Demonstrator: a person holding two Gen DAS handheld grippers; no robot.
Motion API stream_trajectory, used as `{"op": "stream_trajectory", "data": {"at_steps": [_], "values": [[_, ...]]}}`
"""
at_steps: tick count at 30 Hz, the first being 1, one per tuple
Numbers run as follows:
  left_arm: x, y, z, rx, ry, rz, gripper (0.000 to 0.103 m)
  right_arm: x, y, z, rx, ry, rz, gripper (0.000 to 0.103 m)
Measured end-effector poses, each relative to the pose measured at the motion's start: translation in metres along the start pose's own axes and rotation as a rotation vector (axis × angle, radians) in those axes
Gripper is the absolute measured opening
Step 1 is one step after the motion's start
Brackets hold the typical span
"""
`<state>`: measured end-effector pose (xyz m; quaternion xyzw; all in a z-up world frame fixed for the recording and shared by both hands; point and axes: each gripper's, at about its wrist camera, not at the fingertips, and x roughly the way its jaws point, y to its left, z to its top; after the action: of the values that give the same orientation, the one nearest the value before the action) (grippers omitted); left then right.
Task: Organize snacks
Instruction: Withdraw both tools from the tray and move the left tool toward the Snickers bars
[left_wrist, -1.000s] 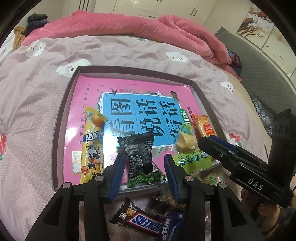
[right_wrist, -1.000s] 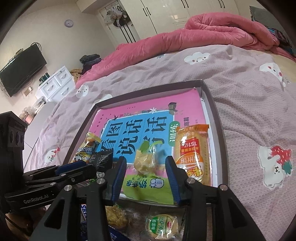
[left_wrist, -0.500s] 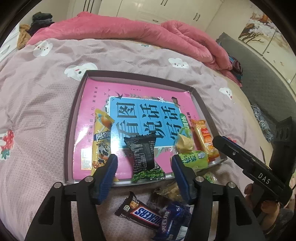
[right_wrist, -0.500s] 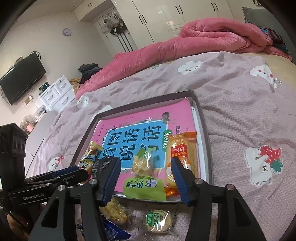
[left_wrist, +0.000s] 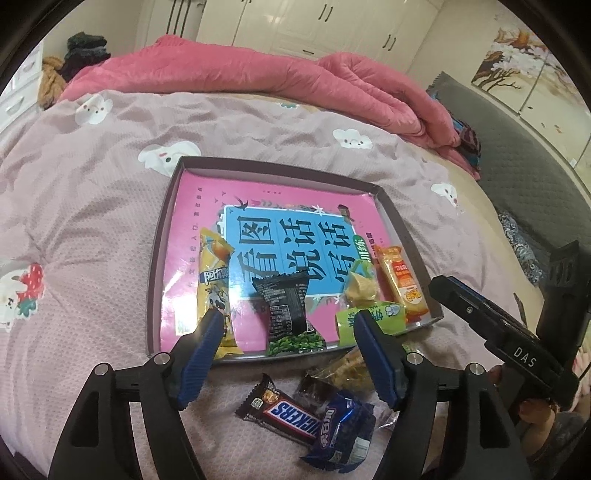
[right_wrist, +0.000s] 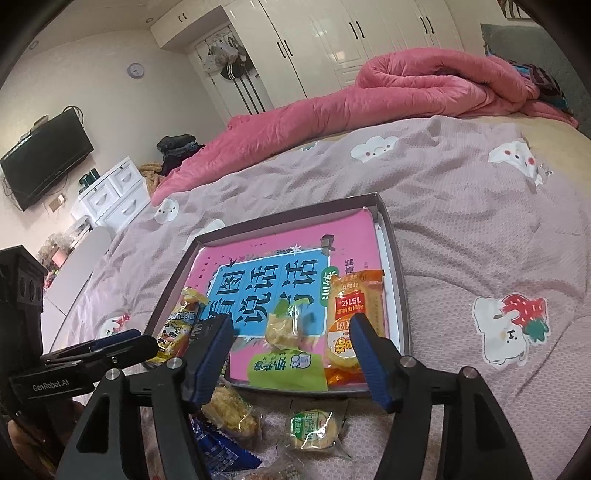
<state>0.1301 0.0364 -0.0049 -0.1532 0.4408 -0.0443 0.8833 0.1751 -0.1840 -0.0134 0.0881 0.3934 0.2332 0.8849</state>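
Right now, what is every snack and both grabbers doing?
Left gripper: open, empty, jaws just opened.
Right gripper: open, empty, jaws just opened.
Tray: on the bed.
Black packet: flat in tray.
Yellow packet: flat in tray.
Orange packet: flat in tray.
Snickers bar: on the bed, outside tray.

A pink quilt (left_wrist: 258, 70) is lying bunched along the far side of the bed (left_wrist: 92, 206), whose mauve cover is showing cloud and strawberry prints. White wardrobe doors (right_wrist: 332, 37) are standing behind it. A black television (right_wrist: 44, 155) is hanging on the wall, with a round clock (right_wrist: 136, 69) hanging higher up. A white chest of drawers (right_wrist: 110, 195) is sitting beside the bed, and dark clothes (right_wrist: 177, 147) are piling up near it. A tree painting (left_wrist: 517, 62) is hanging on another wall.
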Motion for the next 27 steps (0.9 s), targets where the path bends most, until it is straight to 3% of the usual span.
{"op": "stream_trajectory", "data": {"at_steps": [27], "values": [[-0.023,-0.01,-0.016,0.053,-0.006,-0.003,0.076,-0.033,0.009,-0.014,0.0,-0.031,-0.028,0.075]]}}
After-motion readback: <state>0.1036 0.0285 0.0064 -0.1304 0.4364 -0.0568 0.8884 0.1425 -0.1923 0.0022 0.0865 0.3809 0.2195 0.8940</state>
